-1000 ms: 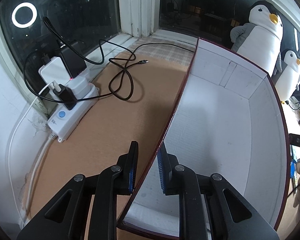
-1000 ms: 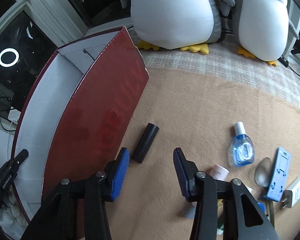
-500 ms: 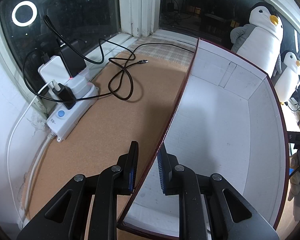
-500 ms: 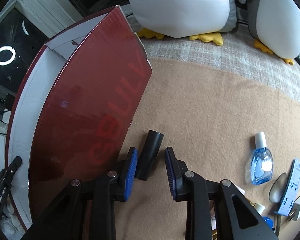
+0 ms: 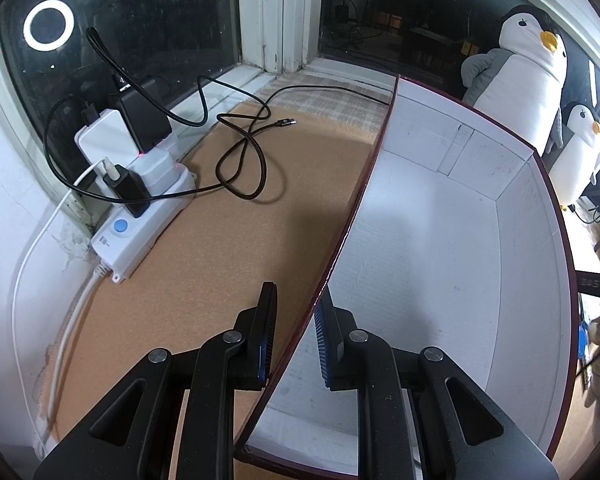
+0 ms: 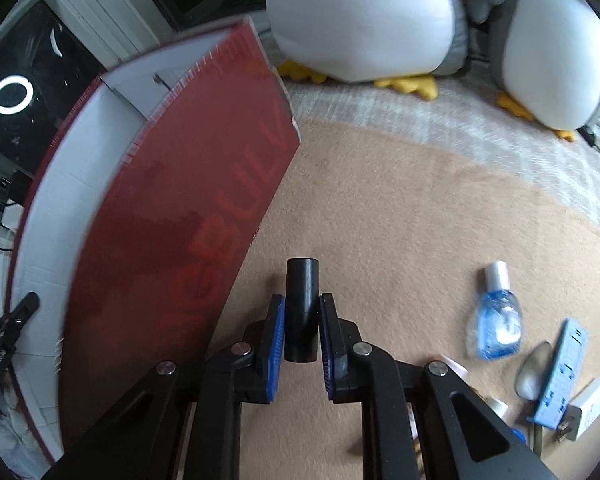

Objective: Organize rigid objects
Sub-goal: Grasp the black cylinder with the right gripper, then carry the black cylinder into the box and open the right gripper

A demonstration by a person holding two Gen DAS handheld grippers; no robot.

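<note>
Right gripper [image 6: 302,322] moved from open beside black tube [image 6: 301,312] to around it; jaws closing, pads touching tube, tube lying on tan tabletop [image 6: 400,220] beside red box [image 6: 172,240]. Left gripper [image 5: 296,330] unmoved, jaws clamped on box wall [image 5: 352,216]. Blue bottle [image 6: 498,320] right. Penguin plush [image 6: 360,20] far.

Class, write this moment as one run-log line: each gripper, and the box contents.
left gripper: shut on box wall | right gripper: closing on black cylinder | box: nothing visible inside
</note>
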